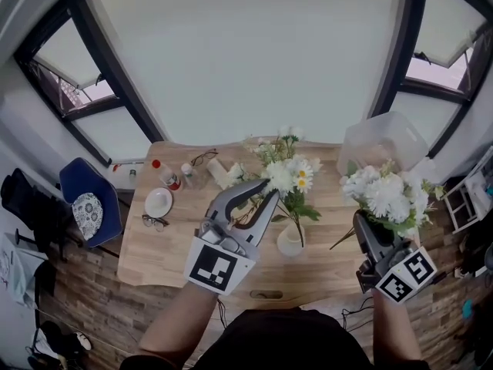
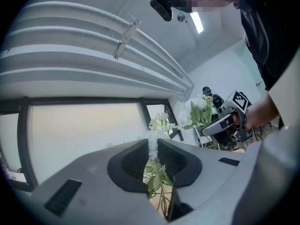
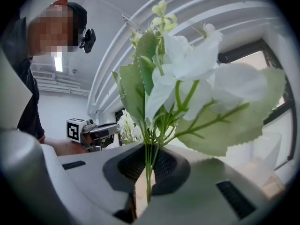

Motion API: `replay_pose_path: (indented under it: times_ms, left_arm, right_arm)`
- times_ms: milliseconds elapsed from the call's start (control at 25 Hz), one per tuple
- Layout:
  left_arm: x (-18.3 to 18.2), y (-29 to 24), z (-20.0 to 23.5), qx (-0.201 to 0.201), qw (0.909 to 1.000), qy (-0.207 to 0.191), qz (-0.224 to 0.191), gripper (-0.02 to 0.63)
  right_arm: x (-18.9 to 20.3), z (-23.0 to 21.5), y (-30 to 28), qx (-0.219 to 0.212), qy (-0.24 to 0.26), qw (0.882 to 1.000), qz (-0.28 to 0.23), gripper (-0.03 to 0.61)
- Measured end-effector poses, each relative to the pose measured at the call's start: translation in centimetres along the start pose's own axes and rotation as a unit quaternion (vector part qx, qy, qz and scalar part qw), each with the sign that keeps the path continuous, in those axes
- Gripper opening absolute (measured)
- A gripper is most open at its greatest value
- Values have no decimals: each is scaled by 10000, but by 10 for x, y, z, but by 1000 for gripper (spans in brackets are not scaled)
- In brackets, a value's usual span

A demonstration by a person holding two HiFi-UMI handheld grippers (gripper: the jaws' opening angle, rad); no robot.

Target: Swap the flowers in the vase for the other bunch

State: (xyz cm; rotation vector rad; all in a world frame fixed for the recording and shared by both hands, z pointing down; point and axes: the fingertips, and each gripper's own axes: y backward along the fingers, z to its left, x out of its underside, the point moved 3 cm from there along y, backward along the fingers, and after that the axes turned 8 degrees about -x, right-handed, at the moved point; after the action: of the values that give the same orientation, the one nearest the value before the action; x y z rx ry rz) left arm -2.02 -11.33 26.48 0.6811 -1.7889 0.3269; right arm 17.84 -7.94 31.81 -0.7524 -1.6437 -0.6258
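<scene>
Extraction of the first bunch [image 1: 286,172] looks to be the step in hand. The left gripper [image 1: 266,199] has that bunch by the stems just below the white heads. The vase [image 1: 290,242] stands on the table [image 1: 154,260] a little right of middle, toward the near edge.

To do it well, I would judge that the pull should run straight up along the line of the vase's neck. That way the stems slide free without tipping the small, light-looking vase. The head view shows a dark stem crossing the vase, and I cannot tell whether the stem ends have cleared the mouth. The lift should therefore go higher before any move sideways. The first bunch needs a spot on bare wood toward the left edge, away from the plate [image 1: 159,202].

The left fingers [image 2: 129,165] are pinched nearly together, with only a thin white and green stem cluster between the pads.

The right gripper [image 1: 360,222] holds the second bunch [image 1: 385,195] over the table's right edge, well apart from the vase. Its fingers [image 3: 166,165] are likewise closed tight on a few slim green stems, with leaves and white blooms fanning above them. I would hold that bunch upright, ready to go into the vase.
</scene>
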Motion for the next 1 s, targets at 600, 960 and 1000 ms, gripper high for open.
replay_pose_path:
  times_ms: [600, 960, 1000]
  left_arm:
    - [-15, 47, 27, -773, 9969, -46, 156, 60]
    - [1, 91, 61, -1221, 9916, 174, 380, 60]
    - [3, 95, 62, -1261, 9910, 194, 410, 60]
  right_arm:
    - [-14, 9, -18, -470, 156, 9988, -63, 29]
    - [-10, 28, -63, -787, 393, 9961, 121, 29]
    - [-9, 29, -66, -809, 394, 9958, 143, 29]
